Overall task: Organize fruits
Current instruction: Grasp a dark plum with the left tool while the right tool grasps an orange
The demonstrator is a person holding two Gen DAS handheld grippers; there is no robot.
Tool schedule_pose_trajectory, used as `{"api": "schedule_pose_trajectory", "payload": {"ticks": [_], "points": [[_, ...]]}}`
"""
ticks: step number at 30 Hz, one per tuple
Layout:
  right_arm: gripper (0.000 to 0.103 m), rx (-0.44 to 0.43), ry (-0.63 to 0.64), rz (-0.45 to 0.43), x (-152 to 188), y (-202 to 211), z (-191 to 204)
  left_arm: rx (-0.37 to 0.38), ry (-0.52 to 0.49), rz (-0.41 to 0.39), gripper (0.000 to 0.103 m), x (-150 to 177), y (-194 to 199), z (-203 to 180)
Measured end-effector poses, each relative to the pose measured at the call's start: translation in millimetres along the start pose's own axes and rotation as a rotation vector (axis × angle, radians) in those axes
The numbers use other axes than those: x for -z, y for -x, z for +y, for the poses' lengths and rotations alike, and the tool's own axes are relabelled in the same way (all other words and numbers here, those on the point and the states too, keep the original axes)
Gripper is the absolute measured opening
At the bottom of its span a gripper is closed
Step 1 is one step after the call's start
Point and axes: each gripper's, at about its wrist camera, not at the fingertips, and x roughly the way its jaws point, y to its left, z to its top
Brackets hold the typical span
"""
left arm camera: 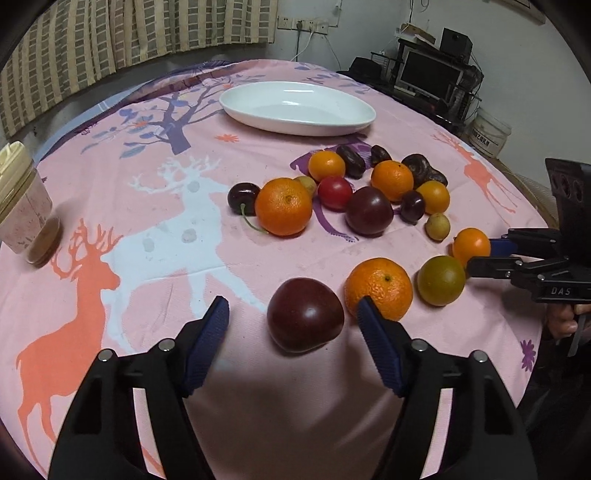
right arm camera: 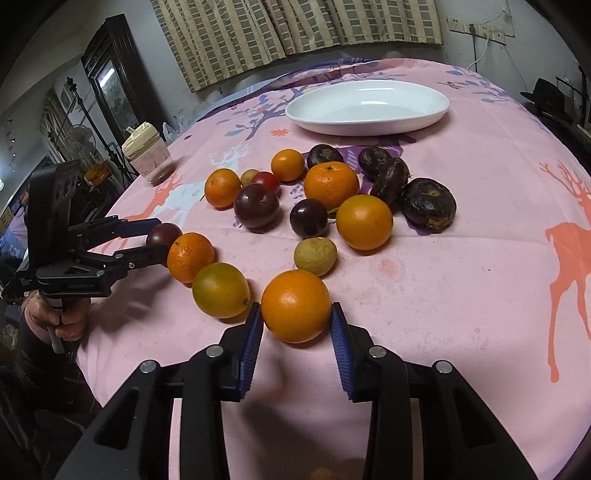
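Several fruits lie on the pink deer tablecloth (left arm camera: 155, 266): oranges, dark plums, small yellow-green fruits and dark wrinkled ones. A white oval dish (left arm camera: 297, 107) stands empty at the back; it also shows in the right wrist view (right arm camera: 369, 105). My left gripper (left arm camera: 291, 314) is open around a dark plum (left arm camera: 304, 314) without touching it. An orange (left arm camera: 378, 288) lies beside its right finger. My right gripper (right arm camera: 297, 317) is shut on a small orange (right arm camera: 295, 304), which rests on the cloth. A green-orange fruit (right arm camera: 221, 290) lies just left of it.
A lidded jar (left arm camera: 20, 199) stands at the table's left edge, also in the right wrist view (right arm camera: 147, 155). A monitor and shelves (left arm camera: 430, 70) stand beyond the table's far right. A curtain (right arm camera: 295, 29) hangs behind the table.
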Motion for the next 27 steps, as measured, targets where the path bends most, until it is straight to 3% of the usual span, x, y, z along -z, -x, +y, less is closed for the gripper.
{"api": "schedule_pose_trajectory", "payload": {"ticks": [6, 16, 18, 20, 24, 27], "points": [[0.037, -0.008, -0.001, 0.010, -2, -1, -3, 0.056, -0.017, 0.035, 0.052, 5, -3, 0], [0.037, -0.006, 0.011, 0.016, -5, -2, -4, 0.051, -0.021, 0.056, 0.049, 2, -13, -1], [0.037, -0.005, 0.014, 0.015, -7, -2, -4, 0.072, -0.017, 0.056, 0.040, 1, -12, 0], [0.037, -0.013, 0.016, 0.009, -12, 1, -6, 0.082, 0.001, 0.064, 0.040, -1, -10, 4], [0.037, -0.046, 0.019, -0.040, -35, 9, -9, 0.110, 0.018, 0.033, 0.040, -20, -1, 10], [0.037, -0.045, -0.002, -0.114, -73, 9, -18, 0.119, 0.020, -0.044, 0.040, -63, 5, 10]]}}
